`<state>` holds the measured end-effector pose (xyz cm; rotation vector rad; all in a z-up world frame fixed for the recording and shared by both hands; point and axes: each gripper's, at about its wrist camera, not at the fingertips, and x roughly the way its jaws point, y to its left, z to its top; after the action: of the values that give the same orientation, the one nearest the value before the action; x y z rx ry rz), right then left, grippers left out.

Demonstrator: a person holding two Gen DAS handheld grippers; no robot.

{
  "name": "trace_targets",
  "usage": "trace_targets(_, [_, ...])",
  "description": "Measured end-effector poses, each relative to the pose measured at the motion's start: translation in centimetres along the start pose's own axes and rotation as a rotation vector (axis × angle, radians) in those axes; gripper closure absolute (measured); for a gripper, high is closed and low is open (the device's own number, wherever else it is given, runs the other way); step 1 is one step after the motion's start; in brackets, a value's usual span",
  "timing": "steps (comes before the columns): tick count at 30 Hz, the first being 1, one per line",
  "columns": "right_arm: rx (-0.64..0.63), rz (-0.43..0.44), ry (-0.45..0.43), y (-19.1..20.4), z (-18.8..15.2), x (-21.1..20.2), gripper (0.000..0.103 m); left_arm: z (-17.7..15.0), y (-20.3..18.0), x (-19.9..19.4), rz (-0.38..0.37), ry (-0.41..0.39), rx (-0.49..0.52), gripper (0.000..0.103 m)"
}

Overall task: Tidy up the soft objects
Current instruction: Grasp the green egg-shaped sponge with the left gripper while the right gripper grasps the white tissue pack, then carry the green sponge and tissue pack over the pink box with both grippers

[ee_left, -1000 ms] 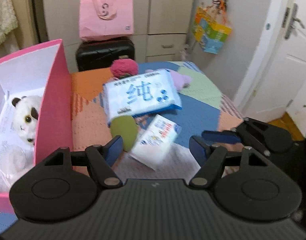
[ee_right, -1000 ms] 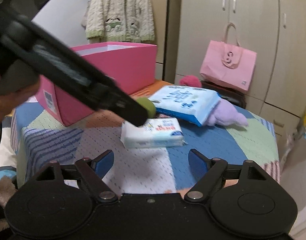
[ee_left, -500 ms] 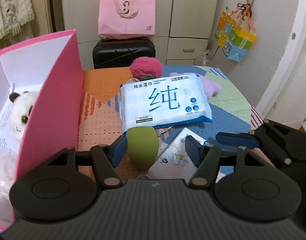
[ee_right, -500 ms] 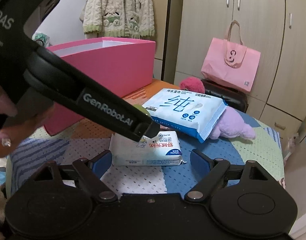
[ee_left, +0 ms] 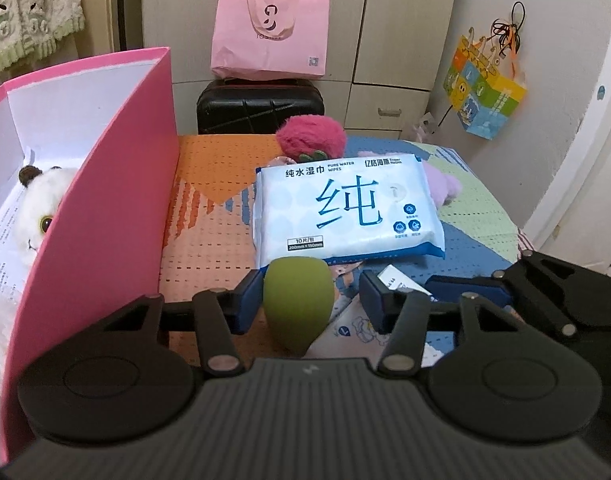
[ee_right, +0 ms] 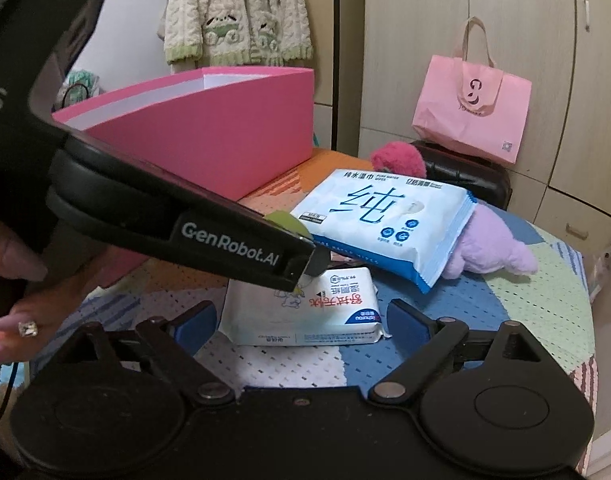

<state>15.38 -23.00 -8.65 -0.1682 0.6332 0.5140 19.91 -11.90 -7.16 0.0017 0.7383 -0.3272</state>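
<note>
Between the closing jaws of the left gripper (ee_left: pixel 311 306), the green egg-shaped sponge (ee_left: pixel 297 300) lies on the patchwork table (ee_left: pixel 209 236), narrow end toward the camera; only 1 pad touches it. The right gripper (ee_right: pixel 301 322) is opening around the small tissue pack (ee_right: pixel 305 312). Only the left view shows the panda plush (ee_left: pixel 33 208) inside the pink box (ee_left: pixel 105 224).

The tall wall of the pink box (ee_left: pixel 105 208) is blocking the left gripper (ee_left: pixel 311 300) on its left side. Straight ahead, the big wipes pack (ee_left: pixel 345 212) is lying across the way. Between box and pack, a bare strip of patterned tablecloth (ee_left: pixel 209 216) is staying passable. The right gripper (ee_left: pixel 461 286) is crowding in from the right.
</note>
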Motion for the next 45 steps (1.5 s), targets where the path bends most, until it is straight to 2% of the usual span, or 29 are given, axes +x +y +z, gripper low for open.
trace_targets(4, [-0.042, -0.021, 0.031, 0.7, 0.2, 0.7, 0.006, -0.4, 0.1, 0.1, 0.005, -0.006, -0.009, 0.052])
trace_targets(8, [-0.017, -0.016, 0.036, 0.6, 0.3, 1.0, 0.005, -0.7, 0.2, 0.1, 0.001, -0.021, -0.018, 0.053])
trace_targets(13, [0.025, -0.012, 0.041, -0.1, 0.7, 1.6, 0.004, -1.0, 0.3, 0.2, 0.029, -0.044, -0.026, 0.066])
trace_targets(14, [0.024, -0.016, 0.038, 0.0, 0.6, 1.6, 0.005, -1.1, 0.4, 0.4, 0.029, -0.040, -0.034, 0.066])
trace_targets(17, [0.006, -0.013, 0.024, 0.3, 0.5, 1.4, 0.018, -1.3, 0.4, 0.2, 0.027, -0.050, -0.043, 0.066])
trace_targets(18, [0.006, -0.012, 0.021, 0.4, 0.5, 1.2, 0.019, -1.3, 0.5, 0.2, 0.025, -0.051, -0.043, 0.066])
trace_targets(26, [0.047, -0.040, 0.024, 0.8, -0.1, 0.3, 0.020, -1.7, 0.8, -0.4, -0.027, -0.058, -0.057, 0.067])
trace_targets(36, [0.120, -0.125, 0.012, 0.9, -1.5, -1.5, 0.020, -2.2, 0.6, -1.6, -0.067, -0.085, -0.058, 0.067])
trace_targets(45, [0.221, -0.200, -0.025, 0.6, -3.0, -3.7, 0.020, -3.1, 0.3, -3.4, -0.123, -0.067, -0.051, 0.067])
